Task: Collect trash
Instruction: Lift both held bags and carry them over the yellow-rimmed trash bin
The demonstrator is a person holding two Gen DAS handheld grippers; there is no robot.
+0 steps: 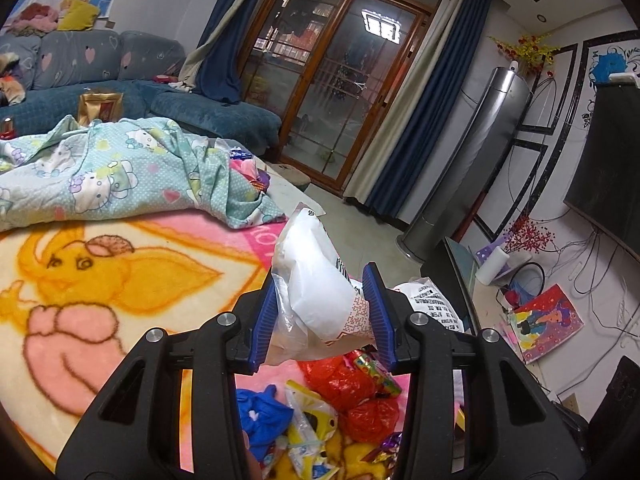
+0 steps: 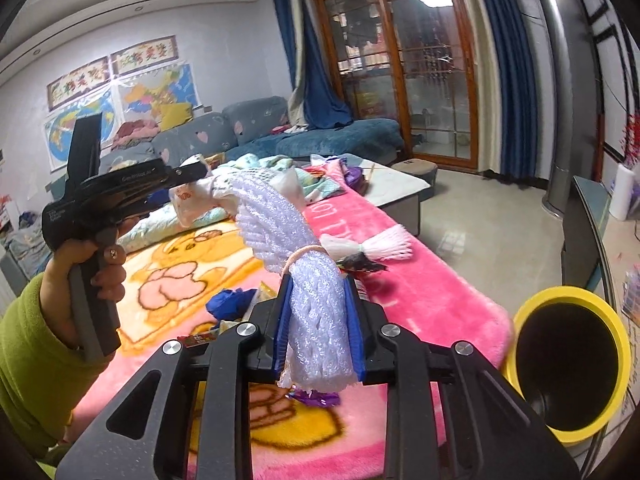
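Your left gripper (image 1: 324,312) is pinching a white plastic bag (image 1: 316,280), its lower end hiding behind the fingers. Wrappers (image 1: 320,412) at 6 o'clock are lying half hidden on the pink blanket (image 1: 100,280). Your right gripper (image 2: 318,316) is clamping white foam netting (image 2: 316,320); the yellow-rimmed bin (image 2: 568,296) is sitting at 3 o'clock, partly cut off, beside the tiled floor (image 2: 480,232).

Pink cartoon-print blanket (image 2: 420,280), yellow-rimmed black bin (image 2: 568,364), white foam netting (image 2: 316,332), blue curtains (image 2: 508,80).
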